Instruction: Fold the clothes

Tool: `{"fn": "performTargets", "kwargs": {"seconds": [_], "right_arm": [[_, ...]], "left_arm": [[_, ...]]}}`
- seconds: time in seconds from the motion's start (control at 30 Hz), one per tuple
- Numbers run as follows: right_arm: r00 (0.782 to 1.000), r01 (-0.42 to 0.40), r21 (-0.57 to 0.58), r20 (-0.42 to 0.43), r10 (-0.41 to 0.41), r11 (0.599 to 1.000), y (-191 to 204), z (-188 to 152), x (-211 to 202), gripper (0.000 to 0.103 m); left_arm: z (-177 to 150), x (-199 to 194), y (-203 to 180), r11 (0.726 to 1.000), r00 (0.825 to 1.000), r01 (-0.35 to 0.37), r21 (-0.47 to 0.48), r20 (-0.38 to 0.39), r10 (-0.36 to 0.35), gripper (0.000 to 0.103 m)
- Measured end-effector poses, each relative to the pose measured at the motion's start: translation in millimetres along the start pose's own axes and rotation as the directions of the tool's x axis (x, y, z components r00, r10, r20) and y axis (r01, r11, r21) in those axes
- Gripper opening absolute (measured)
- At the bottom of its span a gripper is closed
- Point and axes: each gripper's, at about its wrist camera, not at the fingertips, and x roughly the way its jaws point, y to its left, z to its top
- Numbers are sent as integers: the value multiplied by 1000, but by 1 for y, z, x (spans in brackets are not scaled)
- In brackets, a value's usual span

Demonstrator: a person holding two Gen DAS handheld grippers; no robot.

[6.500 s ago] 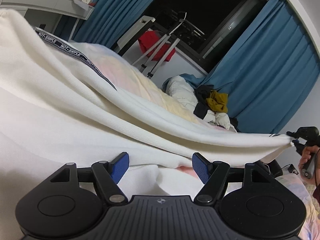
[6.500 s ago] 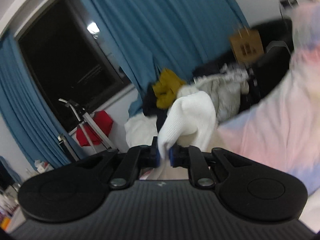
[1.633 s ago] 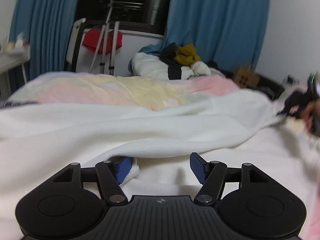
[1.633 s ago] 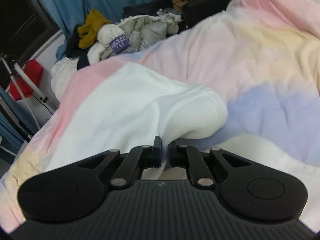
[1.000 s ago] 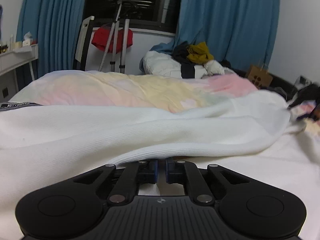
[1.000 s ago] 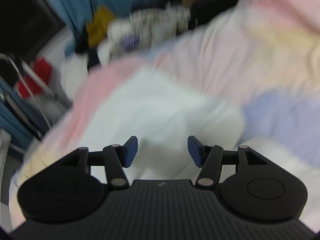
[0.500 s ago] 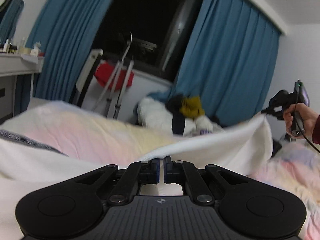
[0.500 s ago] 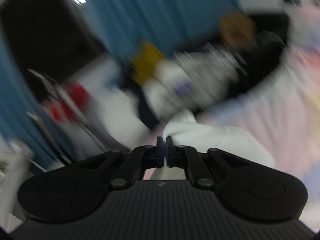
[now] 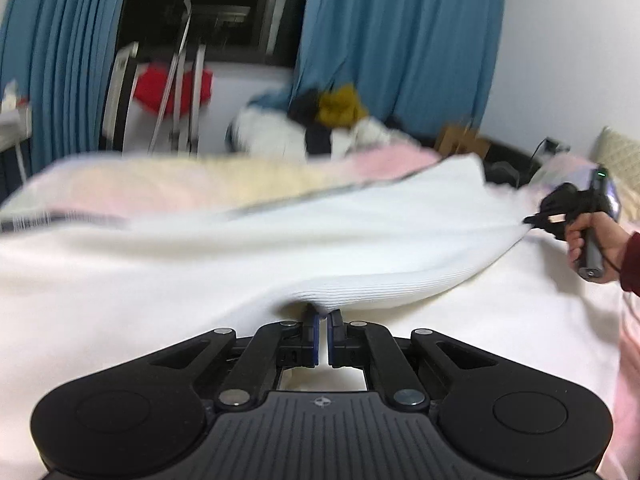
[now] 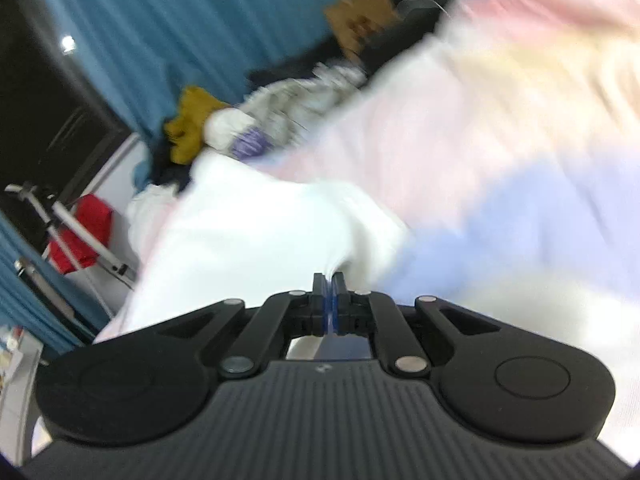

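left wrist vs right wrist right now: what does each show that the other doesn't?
Left wrist only: the person's hand holding the right gripper, and the left gripper shut on the white garment. Right wrist only: the quilt's lilac patch. Both: the garment pinched, blue curtains, the clothes pile, the pastel quilt.

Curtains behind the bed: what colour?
Blue curtains, pleated; clearest in the left wrist view.

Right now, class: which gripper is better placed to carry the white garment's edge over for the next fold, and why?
Probably the right gripper: it pinches the white garment at its far end, lifted off the bed. The left gripper grips mid-edge, low, better as anchor.
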Motion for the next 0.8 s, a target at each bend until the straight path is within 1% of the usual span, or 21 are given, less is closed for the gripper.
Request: {"fn": "performTargets", "kwargs": {"seconds": [0.07,0.2,0.27,0.37,0.4,0.47,0.6,0.67,0.7,0.8], "right_arm": [[1000,-11,31,-8,12,999,-11,-9,4,5],[999,-30,18,14,30,999,-10,-15,-14,8],[999,-36,31,29,35,999,-15,-19,-32,8],[997,-58,-8,43,58,998,-13,-26,-64,8],[997,-66,-14,43,67,998,-12,-29,-75,8],[997,-76,-23,32,77,997,-10,-34,-98,8],[998,-55,-139,-8,55,989,2,-43,-134,8],[998,-53,-186,-27,48,981,7,-49,-151,8],[998,-59,-189,-41,52,980,7,-53,-158,8],[993,-92,-184,-95,75,979,7,-63,-179,8]], "left_arm": [[-2,5,5,999,1000,5,-36,-11,-6,5],[0,9,16,993,999,26,-116,-16,-28,7],[1,6,21,987,999,33,-159,-17,-36,13],[1,-5,21,981,999,28,-192,-27,-34,20],[1,-11,19,980,999,22,-198,-30,-29,22],[-1,-26,14,979,999,6,-201,-34,-13,32],[-4,-62,-3,981,999,-35,-192,-42,28,39],[-4,-82,-12,979,997,-69,-190,-37,63,41],[-4,-92,-16,978,996,-87,-189,-33,82,41],[-5,-123,-20,967,991,-131,-218,-24,129,46]]}}
